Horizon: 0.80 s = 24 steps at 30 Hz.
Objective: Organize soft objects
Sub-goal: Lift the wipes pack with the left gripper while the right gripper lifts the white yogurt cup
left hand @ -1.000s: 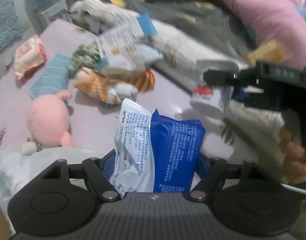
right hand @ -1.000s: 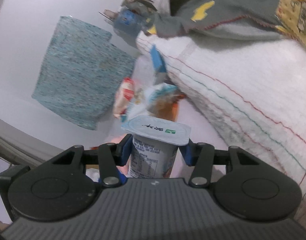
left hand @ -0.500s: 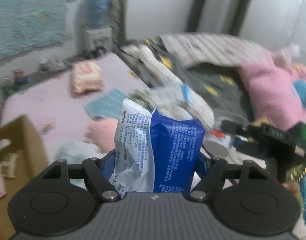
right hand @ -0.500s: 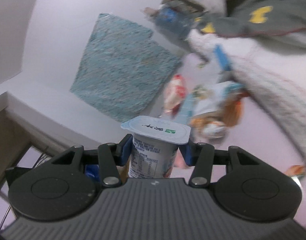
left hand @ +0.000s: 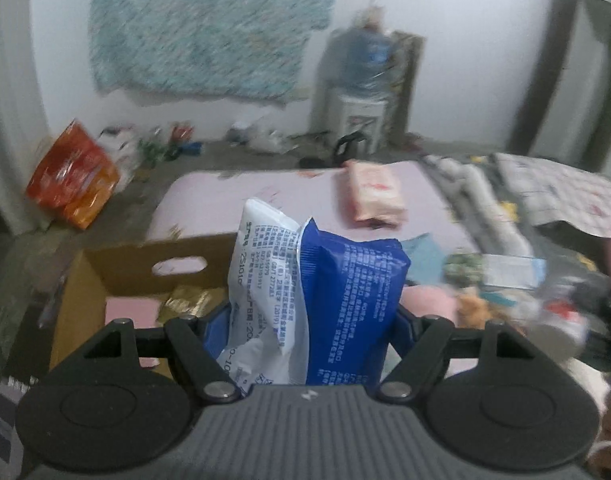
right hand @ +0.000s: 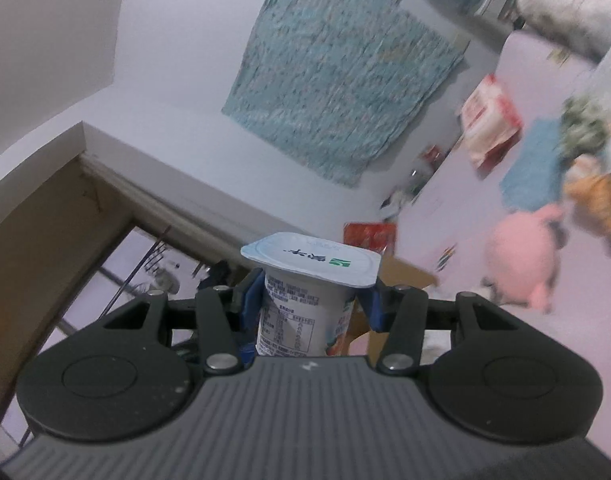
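Note:
My left gripper (left hand: pixel 309 316) is shut on a blue and white soft pack (left hand: pixel 321 300), which stands up between its blue pads. Behind and left of it lies an open cardboard box (left hand: pixel 117 272) with a pink item and a gold packet inside. My right gripper (right hand: pixel 309 300) is shut on a white yogurt cup (right hand: pixel 305 292) with a foil lid. Past it a corner of the cardboard box (right hand: pixel 405 276) shows. A pink plush toy (right hand: pixel 521 260) lies on the pink bed sheet (right hand: pixel 505 340) to the right.
On the bed lie a pink tissue pack (left hand: pixel 375 196), a blue cloth (left hand: pixel 423 252), an orange striped plush (right hand: pixel 597 200) and heaped blankets (left hand: pixel 545 196). An orange snack bag (left hand: pixel 71 180) and a water dispenser (left hand: pixel 363 96) stand on the floor. A teal rug (left hand: pixel 209 28) hangs on the wall.
Both grippers rose and swung left, away from the pile on the bed; the cardboard box and the far wall came into view. Each grip stayed the same.

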Tool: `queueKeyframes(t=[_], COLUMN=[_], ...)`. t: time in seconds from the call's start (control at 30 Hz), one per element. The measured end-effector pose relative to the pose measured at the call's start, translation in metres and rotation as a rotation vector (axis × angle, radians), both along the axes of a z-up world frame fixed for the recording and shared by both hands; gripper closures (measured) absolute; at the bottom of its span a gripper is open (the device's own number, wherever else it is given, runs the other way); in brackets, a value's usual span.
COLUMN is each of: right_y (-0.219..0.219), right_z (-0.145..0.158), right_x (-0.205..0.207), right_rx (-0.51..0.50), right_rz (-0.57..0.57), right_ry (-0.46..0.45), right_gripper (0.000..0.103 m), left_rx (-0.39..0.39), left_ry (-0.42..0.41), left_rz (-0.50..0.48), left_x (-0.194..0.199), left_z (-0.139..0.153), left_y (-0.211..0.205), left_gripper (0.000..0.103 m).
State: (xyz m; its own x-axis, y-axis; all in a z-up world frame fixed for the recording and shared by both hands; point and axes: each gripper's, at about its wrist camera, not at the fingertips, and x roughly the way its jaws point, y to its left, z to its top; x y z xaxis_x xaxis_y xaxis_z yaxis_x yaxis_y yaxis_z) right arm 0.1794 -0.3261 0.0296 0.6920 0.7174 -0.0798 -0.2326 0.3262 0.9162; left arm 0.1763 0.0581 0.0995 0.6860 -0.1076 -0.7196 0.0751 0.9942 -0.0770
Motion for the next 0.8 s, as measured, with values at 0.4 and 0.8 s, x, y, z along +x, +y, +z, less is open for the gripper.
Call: queueKeyframes(t=[0.4, 0.8], right_y=[0.048, 0.061], right_z=[-0.005, -0.020], right_x=[0.029, 0.042], right_rx=[0.005, -0.068], right_rz=[0.048, 0.075], right_ry=[0.055, 0.092], right_gripper=[0.054, 0.054], left_rx=[-0.074, -0.201], left_ry=[0.225, 0.175], left_rz=[0.131, 0.222], left_x=[0.112, 0.108], left_z=[-0.114, -0.116], left_y=[0.059, 0.078], left_gripper=[0.025, 0.022])
